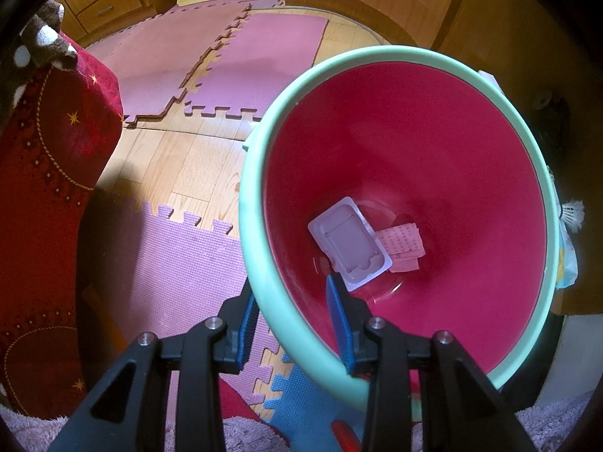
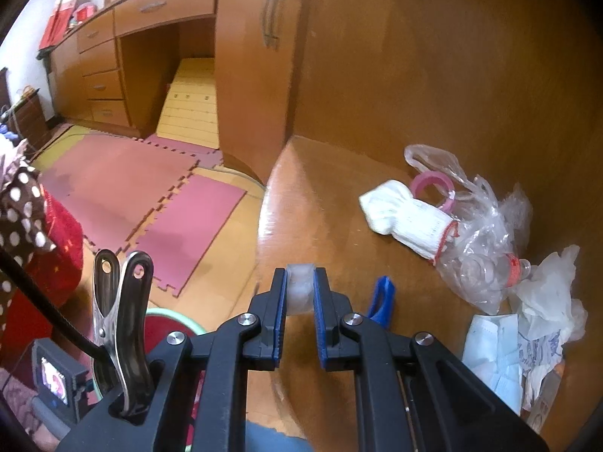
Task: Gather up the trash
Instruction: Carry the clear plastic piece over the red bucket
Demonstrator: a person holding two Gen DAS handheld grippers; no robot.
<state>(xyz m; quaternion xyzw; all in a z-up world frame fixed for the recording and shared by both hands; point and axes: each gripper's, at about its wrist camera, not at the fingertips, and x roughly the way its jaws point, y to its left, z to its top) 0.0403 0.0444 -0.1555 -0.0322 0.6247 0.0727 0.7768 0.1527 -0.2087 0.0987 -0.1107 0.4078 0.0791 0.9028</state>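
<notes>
Right wrist: wad (image 2: 299, 288) between tool (image 2: 300, 303) pads.

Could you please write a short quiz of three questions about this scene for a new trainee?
1. True or false: the left gripper clamps the rim of the trash bin.
2. What does the right gripper hold?
A. a white sock
B. a small clear plastic piece
C. a pink tape roll
3. Name the pale item lying at the bottom of the bin.

Key:
1. True; one finger is outside the rim, one inside.
2. B, the clear plastic piece.
3. A plastic tray, beside pink paper.
</notes>
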